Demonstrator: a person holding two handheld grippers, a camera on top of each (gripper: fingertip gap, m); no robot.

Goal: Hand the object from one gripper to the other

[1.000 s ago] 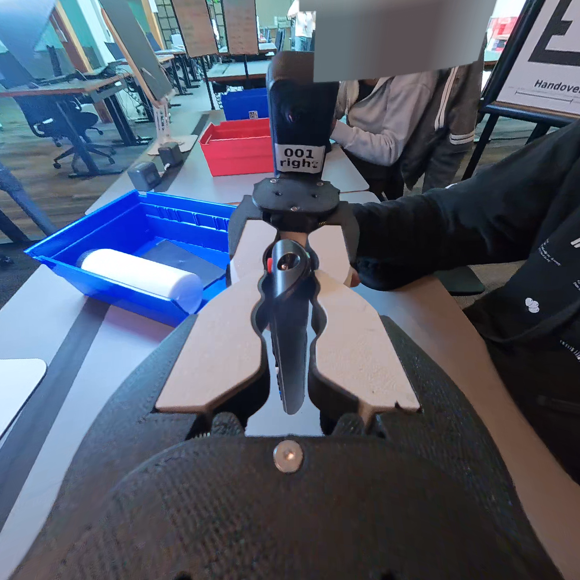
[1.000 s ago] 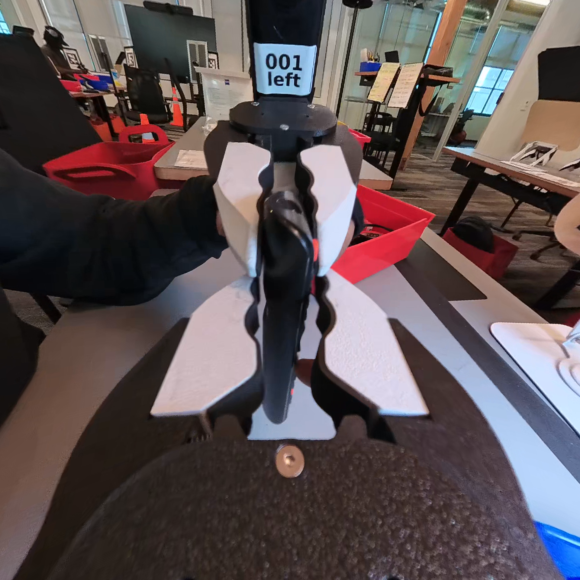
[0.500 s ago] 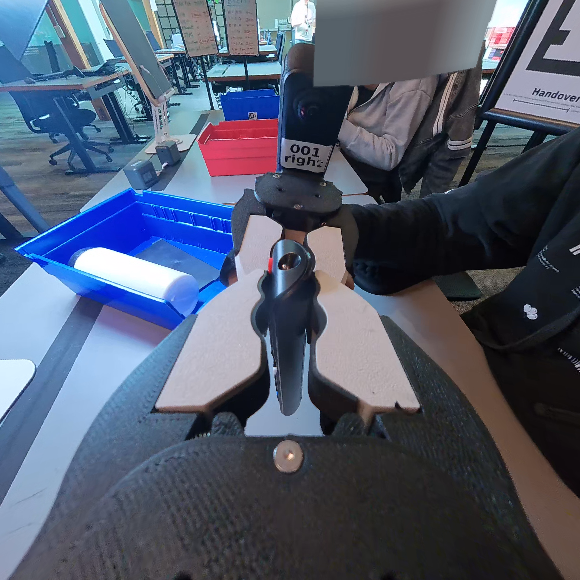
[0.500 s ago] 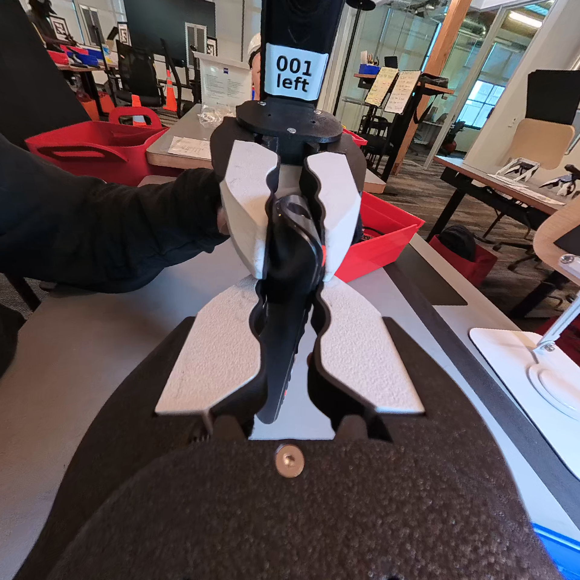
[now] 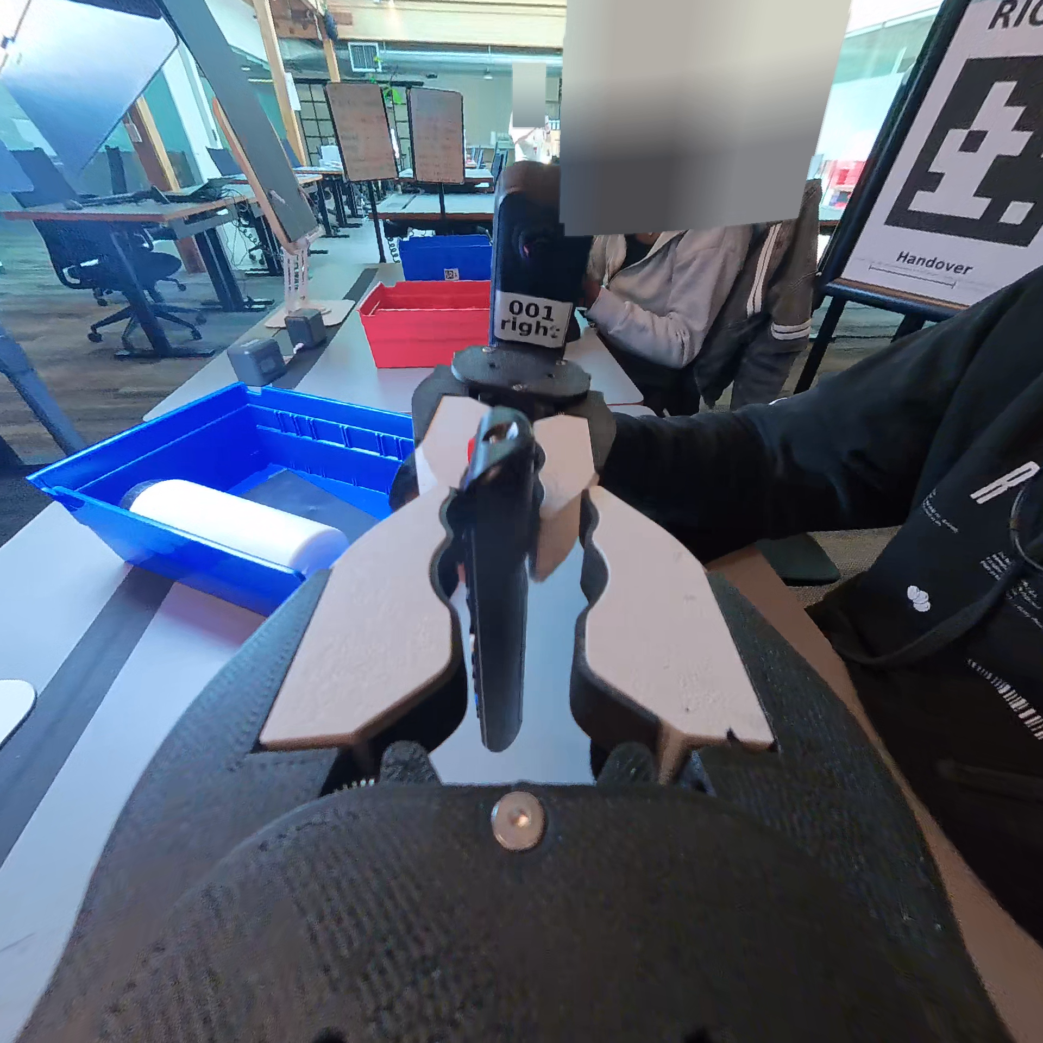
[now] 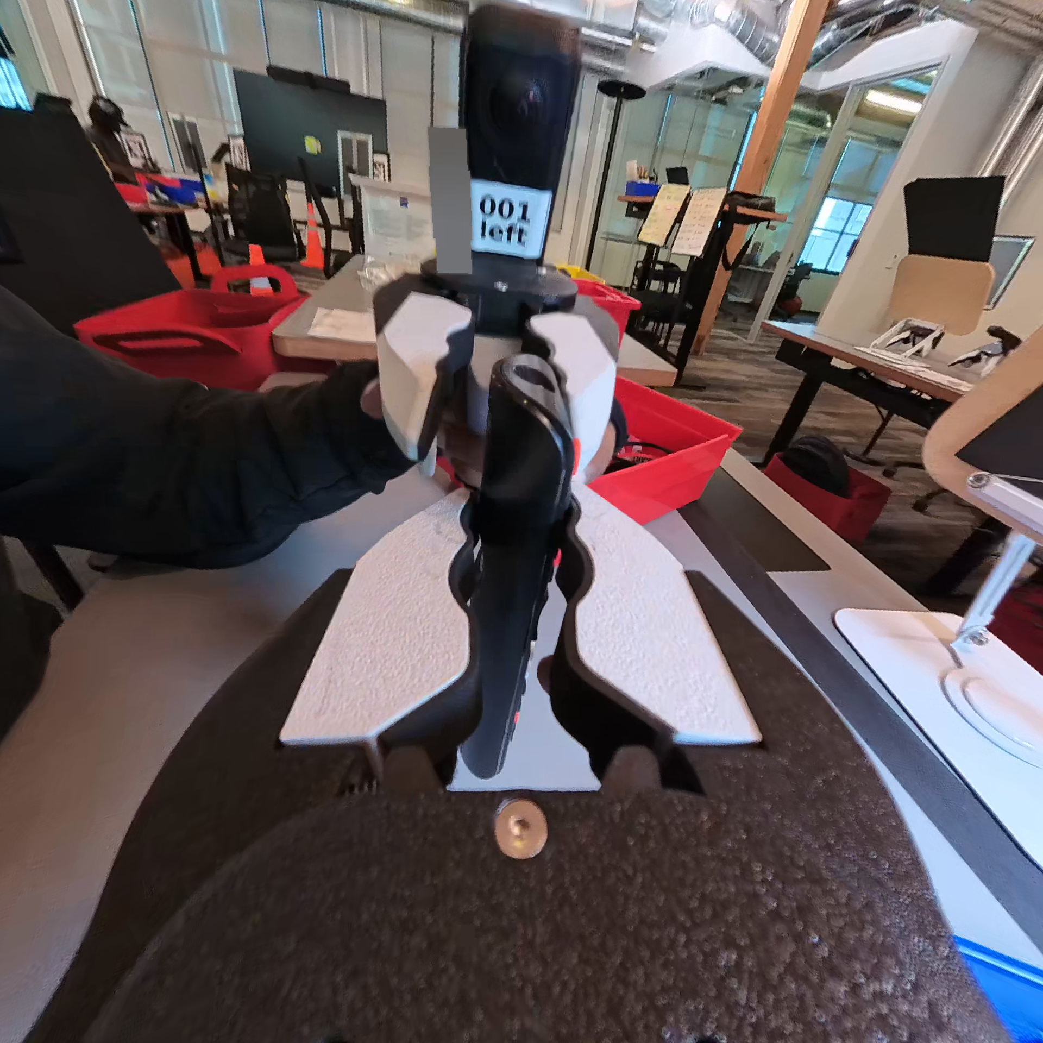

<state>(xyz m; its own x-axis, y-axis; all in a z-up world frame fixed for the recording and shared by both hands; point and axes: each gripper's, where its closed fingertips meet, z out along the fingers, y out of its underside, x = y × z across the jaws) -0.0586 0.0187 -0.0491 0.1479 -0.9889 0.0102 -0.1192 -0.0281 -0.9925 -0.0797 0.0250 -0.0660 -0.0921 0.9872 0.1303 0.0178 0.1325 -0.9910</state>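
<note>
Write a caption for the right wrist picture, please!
The right gripper clamps a black handled tool while the open left gripper faces it above the grey table.

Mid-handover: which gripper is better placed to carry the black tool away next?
Right. The right gripper is shut on the black tool, while the left gripper stands open, with a gap showing beside the tool. The left should probably just back off.

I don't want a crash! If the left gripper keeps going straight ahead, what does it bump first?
Probably the right gripper, facing it head-on and holding the black tool between them.
</note>
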